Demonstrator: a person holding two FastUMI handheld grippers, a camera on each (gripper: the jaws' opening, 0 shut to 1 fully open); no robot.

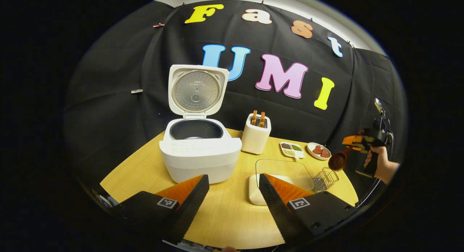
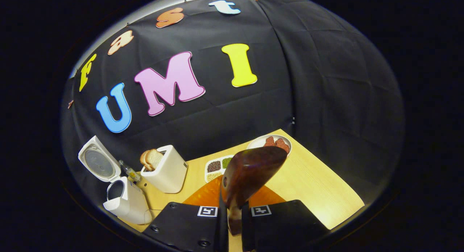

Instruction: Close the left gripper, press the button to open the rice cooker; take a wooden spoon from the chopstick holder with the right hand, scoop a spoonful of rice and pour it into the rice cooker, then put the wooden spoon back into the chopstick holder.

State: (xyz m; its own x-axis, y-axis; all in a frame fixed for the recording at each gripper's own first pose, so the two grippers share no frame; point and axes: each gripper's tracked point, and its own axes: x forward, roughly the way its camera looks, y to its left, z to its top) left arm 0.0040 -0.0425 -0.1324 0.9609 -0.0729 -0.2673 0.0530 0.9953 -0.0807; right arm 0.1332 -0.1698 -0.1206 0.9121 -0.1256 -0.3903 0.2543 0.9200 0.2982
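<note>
The white rice cooker stands on the table with its lid swung up and the dark inner pot showing. My left gripper hovers open in front of it, nothing between its fingers. At the far right a hand holds my right gripper, shut on the handle of a brown wooden spoon, above the wire chopstick holder. In the right gripper view the spoon rises from my right gripper, its rounded back towards me. The cooker sits at the lower left there.
A white toaster with bread slices stands right of the cooker. Behind are a divided dish of grains and a plate of red pieces. A clear box on a cream base sits in front of my left gripper. The round table edge curves close by.
</note>
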